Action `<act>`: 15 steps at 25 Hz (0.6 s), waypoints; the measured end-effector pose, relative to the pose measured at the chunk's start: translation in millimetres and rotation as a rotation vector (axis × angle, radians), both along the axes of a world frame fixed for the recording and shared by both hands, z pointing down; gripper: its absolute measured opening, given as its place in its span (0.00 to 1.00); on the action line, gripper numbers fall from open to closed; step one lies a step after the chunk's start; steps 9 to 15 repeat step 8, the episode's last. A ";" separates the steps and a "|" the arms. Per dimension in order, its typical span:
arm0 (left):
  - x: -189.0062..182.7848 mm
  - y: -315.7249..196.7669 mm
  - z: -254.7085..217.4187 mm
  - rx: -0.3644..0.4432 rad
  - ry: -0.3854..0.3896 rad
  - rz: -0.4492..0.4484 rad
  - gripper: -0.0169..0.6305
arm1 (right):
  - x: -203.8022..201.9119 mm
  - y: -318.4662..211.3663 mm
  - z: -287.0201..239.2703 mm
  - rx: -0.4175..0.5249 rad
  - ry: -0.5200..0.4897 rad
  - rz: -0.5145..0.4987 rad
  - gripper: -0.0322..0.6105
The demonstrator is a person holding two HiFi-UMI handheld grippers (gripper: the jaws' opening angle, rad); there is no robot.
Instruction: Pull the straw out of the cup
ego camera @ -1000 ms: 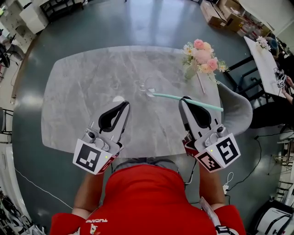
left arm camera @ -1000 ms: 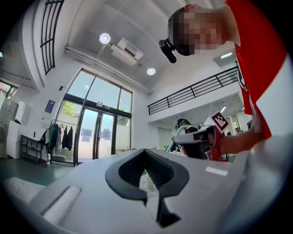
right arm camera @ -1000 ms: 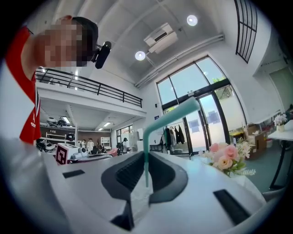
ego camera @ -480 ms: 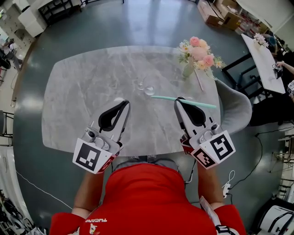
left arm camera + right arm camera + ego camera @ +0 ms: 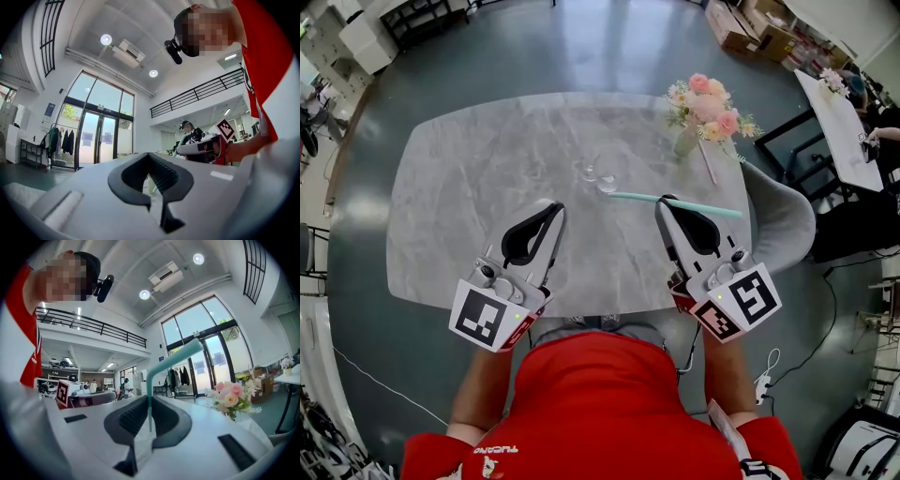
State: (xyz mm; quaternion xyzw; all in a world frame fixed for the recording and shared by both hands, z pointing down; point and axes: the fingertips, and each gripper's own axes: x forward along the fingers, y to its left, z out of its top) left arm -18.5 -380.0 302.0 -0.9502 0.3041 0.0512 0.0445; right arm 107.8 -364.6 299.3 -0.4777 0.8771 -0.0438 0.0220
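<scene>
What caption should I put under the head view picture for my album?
Right gripper holds the teal straw over the table, near the clear cup.

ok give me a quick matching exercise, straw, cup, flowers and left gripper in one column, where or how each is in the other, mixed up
Things:
1 straw
2 cup
3 flowers
4 left gripper

States:
a shut, nothing in it
b pinched in the jaws of the right gripper
c clear, standing near the middle of the table
d pink, at the table's far right corner

Pairs: 1-b, 2-c, 3-d, 4-a
</scene>
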 end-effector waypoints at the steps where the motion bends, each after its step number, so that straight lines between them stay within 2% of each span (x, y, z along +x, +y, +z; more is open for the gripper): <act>1: -0.1 -0.2 0.7 0.000 0.000 -0.001 0.03 | -0.1 -0.2 0.4 0.000 0.000 -0.001 0.08; 15: 2.3 -1.0 4.3 -0.007 -0.006 -0.004 0.03 | 2.6 -0.4 1.0 -0.002 0.002 -0.002 0.08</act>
